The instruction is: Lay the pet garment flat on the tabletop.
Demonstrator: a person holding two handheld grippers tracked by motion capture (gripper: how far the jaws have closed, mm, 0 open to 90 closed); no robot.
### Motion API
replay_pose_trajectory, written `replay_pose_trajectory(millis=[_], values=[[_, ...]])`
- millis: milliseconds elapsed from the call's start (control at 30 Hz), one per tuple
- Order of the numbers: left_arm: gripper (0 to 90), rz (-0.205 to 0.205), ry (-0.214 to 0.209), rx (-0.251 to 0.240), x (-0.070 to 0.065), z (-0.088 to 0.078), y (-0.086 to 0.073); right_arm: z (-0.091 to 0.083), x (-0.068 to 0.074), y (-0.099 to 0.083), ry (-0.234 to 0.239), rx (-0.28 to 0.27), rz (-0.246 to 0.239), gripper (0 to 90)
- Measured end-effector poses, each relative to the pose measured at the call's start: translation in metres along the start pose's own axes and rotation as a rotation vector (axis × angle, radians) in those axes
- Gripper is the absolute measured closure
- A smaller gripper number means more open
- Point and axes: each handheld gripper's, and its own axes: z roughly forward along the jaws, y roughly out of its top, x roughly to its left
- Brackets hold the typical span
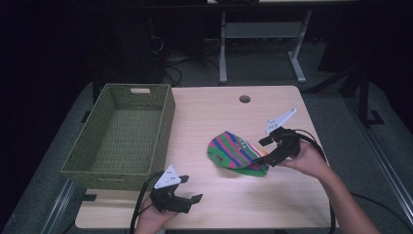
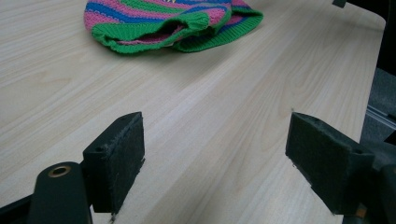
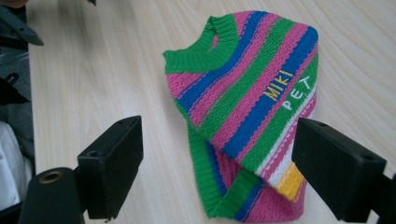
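From the high view, a pale wooden counter (image 1: 221, 195) stands in a dark room with grey floor. A green woven basket (image 1: 122, 136) sits at its left edge. A small striped knitted sweater (image 1: 234, 152) lies near the right edge, touching the right claw (image 1: 265, 155). The left claw (image 1: 191, 191) rests near the front edge.

In the left gripper view, its jaws stand apart over bare wood.

In the right gripper view, the jaws stand apart around the sweater's hem.
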Motion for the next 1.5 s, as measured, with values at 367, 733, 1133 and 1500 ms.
replay_pose_trajectory(millis=[367, 733, 1133, 1500], values=[[19.3, 0.006, 0.0, -0.007, 0.0, -0.003, 0.0, 0.032, -0.018, 0.022, 0.001, 0.055, 0.003, 16.1], [19.2, -0.002, -0.006, -0.012, 0.001, -0.003, 0.0, 0.074, -0.033, 0.033, 0.0, 0.137, 0.046, 18.7], [19.3, -0.008, 0.006, -0.018, 0.004, -0.006, -0.001, 0.106, -0.035, 0.03, -0.151, 0.242, -0.004, 31.4], [19.3, 0.002, 0.015, -0.015, 0.003, -0.006, -0.001, 0.107, -0.031, 0.035, -0.196, 0.27, 0.027, 49.5]])
